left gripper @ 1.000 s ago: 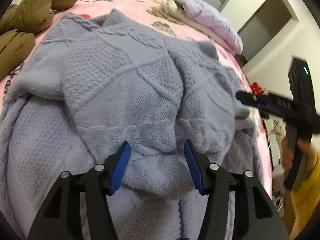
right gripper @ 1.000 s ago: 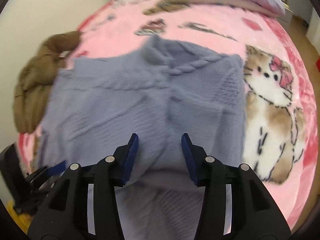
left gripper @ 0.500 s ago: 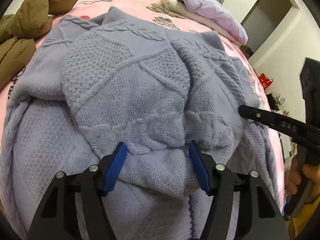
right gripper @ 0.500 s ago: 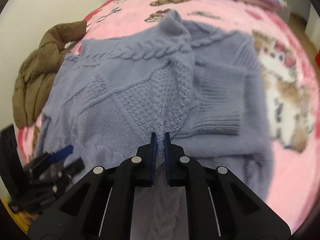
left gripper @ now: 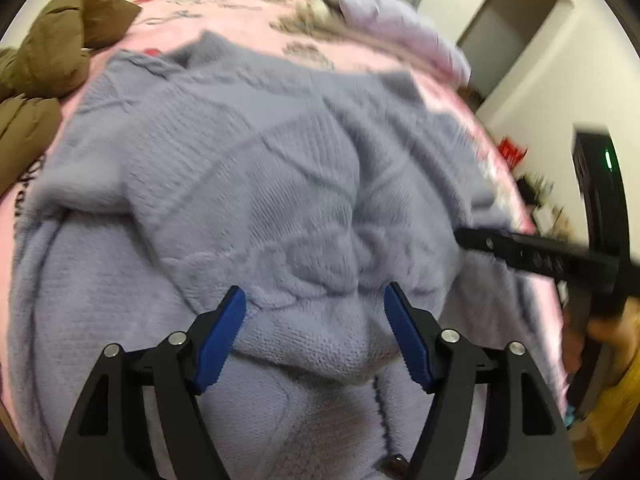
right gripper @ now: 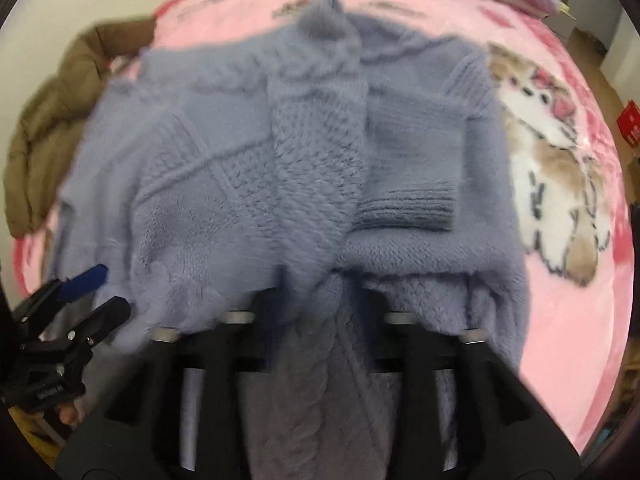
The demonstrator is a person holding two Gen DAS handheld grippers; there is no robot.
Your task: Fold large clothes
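Mid-fold on the sweater (left gripper: 280,184): my left gripper (left gripper: 316,336) gapes wide over its bunched edge. Right gripper (right gripper: 316,300) is buried in knit, grip unclear. Next, I'd pinch left and lift together.

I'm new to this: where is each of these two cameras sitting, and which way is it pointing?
Left wrist: rides on the left gripper, looking forward between its spread blue fingers over the lavender sweater on the pink blanket; the right gripper shows at right.
Right wrist: rides on the right gripper, whose fingertips are buried in sweater folds; the left gripper shows at lower left.
Shared: sweater, blanket, brown jacket, and each other's gripper.
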